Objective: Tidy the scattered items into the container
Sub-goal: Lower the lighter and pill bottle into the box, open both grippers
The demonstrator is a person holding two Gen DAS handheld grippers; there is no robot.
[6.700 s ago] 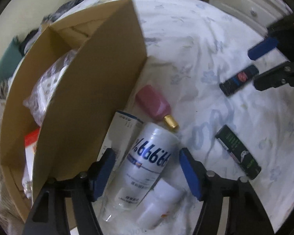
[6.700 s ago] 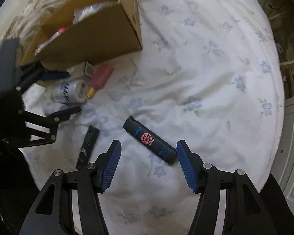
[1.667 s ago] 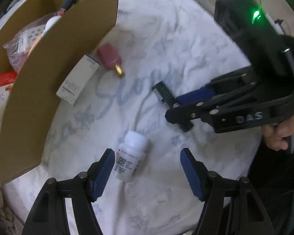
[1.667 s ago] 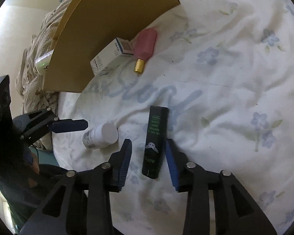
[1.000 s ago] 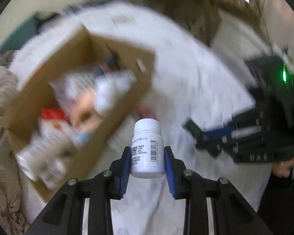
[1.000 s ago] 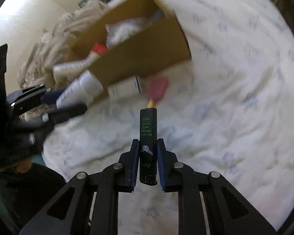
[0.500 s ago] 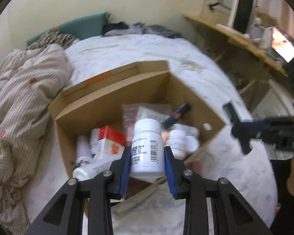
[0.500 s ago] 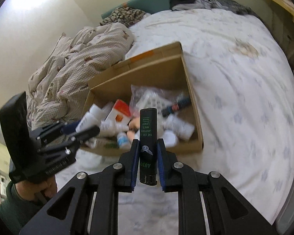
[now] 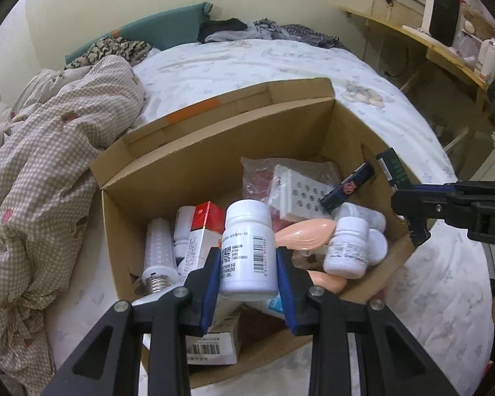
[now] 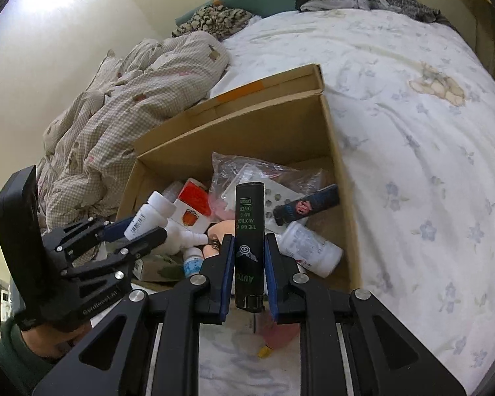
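An open cardboard box (image 9: 214,151) stands on the bed, also in the right wrist view (image 10: 280,122), holding several bottles, a red carton, a plastic bag and a dark blue tube (image 9: 346,188). My left gripper (image 9: 249,264) is shut on a white pill bottle (image 9: 249,247) and holds it upright above the box's near side. My right gripper (image 10: 249,264) is shut on a black lighter (image 10: 249,241) and holds it over the box's near right corner. The left gripper and its bottle (image 10: 148,214) show at the left of the right wrist view.
A pink bottle (image 10: 277,336) with a gold cap lies on the sheet below the right gripper, outside the box. A checked quilt (image 9: 39,171) is bunched left of the box. White flowered sheet (image 10: 429,165) spreads to the right. A wooden shelf (image 9: 429,43) is beyond the bed.
Both grippers, each still holding its item, have moved a little closer over the open box. The box now looks larger in both views.
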